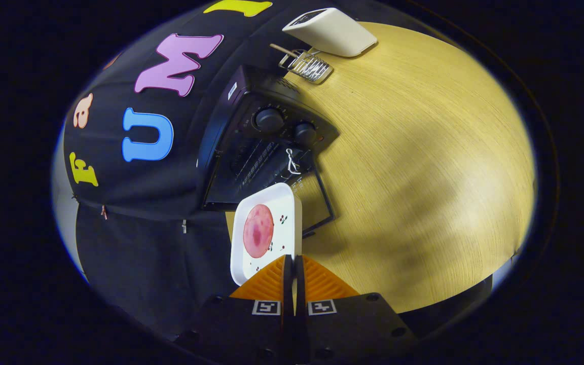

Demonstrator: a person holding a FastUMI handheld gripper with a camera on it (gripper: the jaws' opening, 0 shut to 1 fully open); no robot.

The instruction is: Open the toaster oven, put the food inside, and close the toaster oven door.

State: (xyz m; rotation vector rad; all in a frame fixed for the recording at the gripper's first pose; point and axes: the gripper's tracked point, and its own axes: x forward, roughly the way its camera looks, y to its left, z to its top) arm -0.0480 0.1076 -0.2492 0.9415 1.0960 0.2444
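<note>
Gripper view: gripper (292,263) has its jaws pinched on the near rim of the plate (284,205), meat slice (258,230) on top. Oven (266,132) sits just beyond w/ door (317,203) already down, prob so the plate slides straight in.

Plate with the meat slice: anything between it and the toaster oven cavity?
Nothing visible. The fingers are shut on the rim of the white square plate carrying the round pink meat slice; just beyond it the black toaster oven has its glass door folded down, cavity open.
</note>
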